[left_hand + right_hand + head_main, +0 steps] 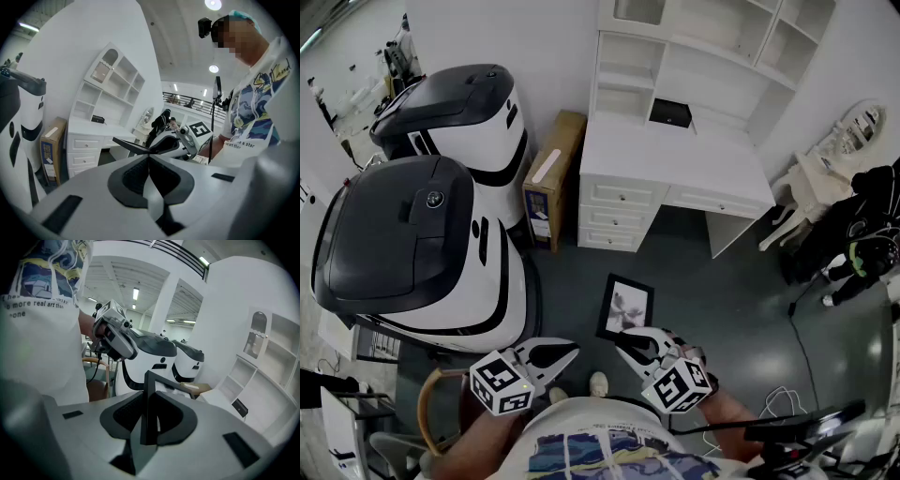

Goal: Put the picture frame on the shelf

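Note:
The picture frame [625,306], black with a pale photo, hangs above the dark floor in front of me. My right gripper [630,339] is shut on its lower edge. In the right gripper view the frame [151,394] stands edge-on between the pads of that gripper [149,414]. Beside it, my left gripper [563,352] is shut with nothing in it; its pads [140,174] meet in the left gripper view. The white desk [675,161] with its shelf unit [705,58] stands ahead, beyond the frame.
Two large white and black machines [422,253] fill the left side. A cardboard box [551,178] leans between them and the desk. A small black item [670,112] sits at the back of the desk. A white chair [804,192] and a person in dark clothes [862,234] are at the right.

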Action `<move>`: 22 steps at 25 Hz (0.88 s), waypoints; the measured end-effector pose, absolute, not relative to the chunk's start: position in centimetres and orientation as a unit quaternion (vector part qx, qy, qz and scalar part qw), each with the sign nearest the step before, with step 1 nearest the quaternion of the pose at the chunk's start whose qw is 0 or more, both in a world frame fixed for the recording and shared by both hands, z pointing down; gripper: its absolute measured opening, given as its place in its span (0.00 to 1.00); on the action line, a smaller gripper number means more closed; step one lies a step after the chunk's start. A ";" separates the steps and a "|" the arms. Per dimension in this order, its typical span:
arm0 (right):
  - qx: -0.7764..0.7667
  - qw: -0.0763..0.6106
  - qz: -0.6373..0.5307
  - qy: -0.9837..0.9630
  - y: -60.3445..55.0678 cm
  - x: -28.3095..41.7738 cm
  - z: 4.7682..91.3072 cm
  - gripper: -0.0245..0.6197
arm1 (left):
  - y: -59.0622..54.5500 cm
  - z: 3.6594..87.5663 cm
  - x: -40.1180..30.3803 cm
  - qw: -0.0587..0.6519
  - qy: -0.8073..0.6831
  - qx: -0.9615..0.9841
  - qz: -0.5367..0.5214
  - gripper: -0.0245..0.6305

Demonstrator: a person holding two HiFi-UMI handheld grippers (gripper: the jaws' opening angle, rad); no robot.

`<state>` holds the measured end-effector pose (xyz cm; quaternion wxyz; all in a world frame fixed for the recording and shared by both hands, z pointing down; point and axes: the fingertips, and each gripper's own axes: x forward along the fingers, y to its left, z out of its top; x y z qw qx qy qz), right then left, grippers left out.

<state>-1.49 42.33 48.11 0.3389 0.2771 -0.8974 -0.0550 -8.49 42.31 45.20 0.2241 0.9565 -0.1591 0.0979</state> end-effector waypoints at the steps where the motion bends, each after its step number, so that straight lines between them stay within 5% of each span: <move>1: 0.275 0.339 -0.056 -0.898 42.1 -1.1 48.1 0.20 | 42.0 45.2 -8.1 0.223 -0.159 0.956 0.100 0.06; 22: 0.252 0.348 -0.084 -0.899 29.9 6.6 49.0 0.19 | 31.8 46.7 -1.1 0.235 -0.144 0.955 0.106 0.06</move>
